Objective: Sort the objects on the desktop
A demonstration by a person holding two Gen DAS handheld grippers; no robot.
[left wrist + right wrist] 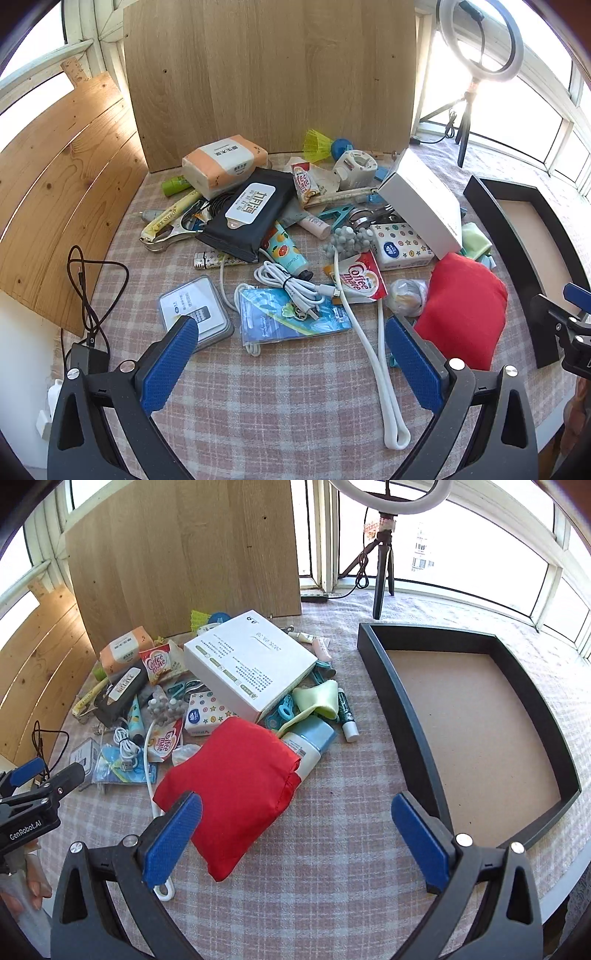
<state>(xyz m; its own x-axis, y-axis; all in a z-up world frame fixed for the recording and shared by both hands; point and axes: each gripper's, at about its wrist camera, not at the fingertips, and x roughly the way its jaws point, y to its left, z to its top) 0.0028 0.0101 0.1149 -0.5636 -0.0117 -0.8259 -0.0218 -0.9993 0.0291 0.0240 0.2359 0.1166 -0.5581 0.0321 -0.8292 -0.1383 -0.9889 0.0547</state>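
Both the left gripper (291,354) and right gripper (295,834) hover with jaws spread, holding nothing. The red pouch (236,786) lies nearest, left of the empty black tray (402,716); straddle its middle squarely before closing.

Ring light (481,38) on tripod (382,572) by window; wooden board (269,74) upright behind checked tablecloth (332,775).

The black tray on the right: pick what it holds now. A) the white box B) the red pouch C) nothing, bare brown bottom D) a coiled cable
C: the black tray shows only its bare brown bottom, while the red pouch and white box lie outside it on the checked cloth.
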